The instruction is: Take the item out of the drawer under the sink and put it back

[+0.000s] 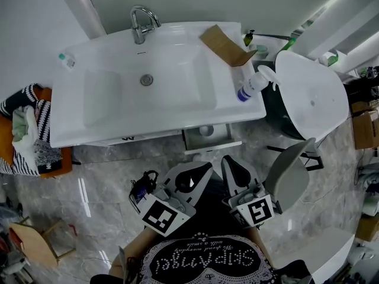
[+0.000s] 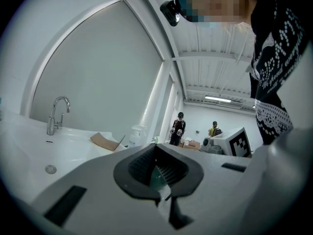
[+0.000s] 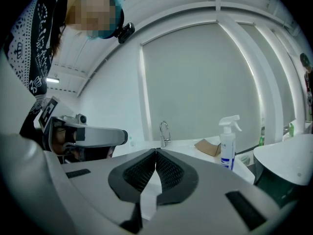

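Grey marbled tile floor point(image 1: 106, 188) spreads below me, and against the wall ahead stands the long white ceramic washbasin counter point(image 1: 77, 120). To its right is a round white top on a dark base point(image 1: 311, 96), with a grey plastic chair point(image 1: 290, 173) near my right side. At the far left an orange basket heaped with striped and pale cloths point(image 1: 26, 135) sits by the counter's end. Under the right half of the basin the white drawer point(image 1: 213, 142) stands pulled part-way out, straight ahead of both claws. My left claw point(image 1: 207, 167), white-bodied with black jaws, points level toward that drawer; it is clenched, its tips pressed against each other. My right claw point(image 1: 228, 160) is just beside it without touching it, likewise clenched, ribbed pads tip to tip. On the counter's right end lies a folded piece of brown cardboard point(image 1: 225, 45), and near it, at the front corner, stands a white spray bottle with a blue label point(image 1: 251, 86). A curved chrome tap point(image 1: 141, 23) rises at the back edge of the basin. The small round white item point(image 1: 206, 130) lies inside the open drawer, apart from both claws; what it is I cannot tell.
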### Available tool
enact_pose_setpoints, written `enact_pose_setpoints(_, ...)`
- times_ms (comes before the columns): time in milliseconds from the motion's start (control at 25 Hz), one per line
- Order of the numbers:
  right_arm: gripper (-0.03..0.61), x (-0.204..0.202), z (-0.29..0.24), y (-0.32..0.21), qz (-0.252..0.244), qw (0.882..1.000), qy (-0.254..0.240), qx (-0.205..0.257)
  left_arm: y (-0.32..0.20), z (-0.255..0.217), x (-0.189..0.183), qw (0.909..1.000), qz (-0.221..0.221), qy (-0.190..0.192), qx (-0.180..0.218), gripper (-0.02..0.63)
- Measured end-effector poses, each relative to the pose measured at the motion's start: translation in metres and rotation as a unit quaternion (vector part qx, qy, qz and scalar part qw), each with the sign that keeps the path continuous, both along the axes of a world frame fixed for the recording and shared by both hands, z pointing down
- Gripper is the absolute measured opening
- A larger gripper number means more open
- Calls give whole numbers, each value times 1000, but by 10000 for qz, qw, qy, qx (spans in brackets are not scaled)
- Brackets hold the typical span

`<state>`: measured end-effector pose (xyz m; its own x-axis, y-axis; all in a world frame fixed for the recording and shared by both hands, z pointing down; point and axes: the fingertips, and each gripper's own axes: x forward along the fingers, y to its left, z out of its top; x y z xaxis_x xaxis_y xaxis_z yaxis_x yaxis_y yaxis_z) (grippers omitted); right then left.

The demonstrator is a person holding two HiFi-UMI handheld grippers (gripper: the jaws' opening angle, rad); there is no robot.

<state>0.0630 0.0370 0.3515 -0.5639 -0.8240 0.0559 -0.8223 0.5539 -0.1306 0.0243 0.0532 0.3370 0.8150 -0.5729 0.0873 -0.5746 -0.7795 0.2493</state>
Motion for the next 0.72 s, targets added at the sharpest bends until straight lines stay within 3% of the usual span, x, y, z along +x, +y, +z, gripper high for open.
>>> enact_pose_setpoints(120,18,1,11,3,97,9987,64,-506,3,5,7,9996,235,-157,-33,0)
enact_pose_setpoints(360,18,0,13,3,121,9987,90,-495,11,14,20,9980,489,21,-408,0)
enact_pose_setpoints(720,18,-2,13,1,67,9985,144,-526,9,12,18,9981,448,57,-428,0)
